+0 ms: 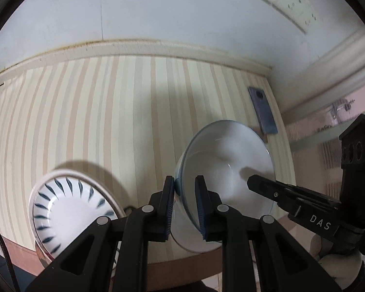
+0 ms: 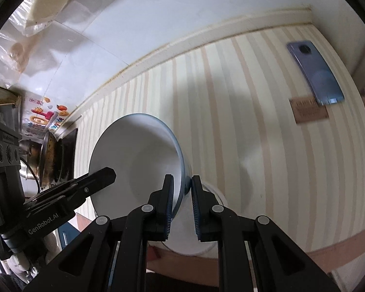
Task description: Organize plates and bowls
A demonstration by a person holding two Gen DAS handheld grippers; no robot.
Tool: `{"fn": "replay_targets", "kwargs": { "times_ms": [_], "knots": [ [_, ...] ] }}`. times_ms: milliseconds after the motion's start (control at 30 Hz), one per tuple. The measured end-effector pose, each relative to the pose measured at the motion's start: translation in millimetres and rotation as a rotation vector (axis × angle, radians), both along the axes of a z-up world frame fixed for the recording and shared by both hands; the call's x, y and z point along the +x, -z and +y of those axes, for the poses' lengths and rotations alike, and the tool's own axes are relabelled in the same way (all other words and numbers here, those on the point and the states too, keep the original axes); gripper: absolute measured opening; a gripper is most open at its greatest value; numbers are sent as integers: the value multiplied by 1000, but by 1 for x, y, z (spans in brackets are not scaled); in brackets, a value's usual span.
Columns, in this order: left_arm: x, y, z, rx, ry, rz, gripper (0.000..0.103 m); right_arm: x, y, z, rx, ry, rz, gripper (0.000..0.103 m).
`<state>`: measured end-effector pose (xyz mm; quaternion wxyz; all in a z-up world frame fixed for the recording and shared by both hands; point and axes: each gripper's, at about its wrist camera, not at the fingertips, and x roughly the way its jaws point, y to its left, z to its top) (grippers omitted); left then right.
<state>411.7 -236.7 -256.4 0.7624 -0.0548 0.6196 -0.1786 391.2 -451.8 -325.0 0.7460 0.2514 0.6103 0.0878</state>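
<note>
A white bowl with a blue rim point(image 1: 221, 160) hangs above the striped table, held from both sides. My left gripper point(image 1: 185, 199) is shut on its near-left rim. My right gripper point(image 2: 181, 197) is shut on the opposite rim of the same bowl point(image 2: 138, 160). Each gripper shows in the other's view: the right one point(image 1: 267, 187) and the left one point(image 2: 102, 175). A white bowl with dark blue leaf marks point(image 1: 70, 206) sits on a plate near the table's front left edge.
A blue phone point(image 1: 262, 110) lies at the table's far right, partly on a brown card point(image 2: 307, 110). The wall runs along the table's far side. A pan and packets point(image 2: 48, 150) stand off the left end. The table's front edge point(image 2: 340, 245) is close.
</note>
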Motion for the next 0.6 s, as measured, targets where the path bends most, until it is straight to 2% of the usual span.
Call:
{"fn": "replay_targets", "kwargs": {
  "times_ms": [200, 600],
  "knots": [
    [-18, 22, -8, 32, 42, 54, 15, -20, 20, -3, -18, -2, 44, 16],
    [-29, 45, -15, 86, 79, 91, 15, -31, 40, -4, -33, -27, 86, 16]
  ]
}}
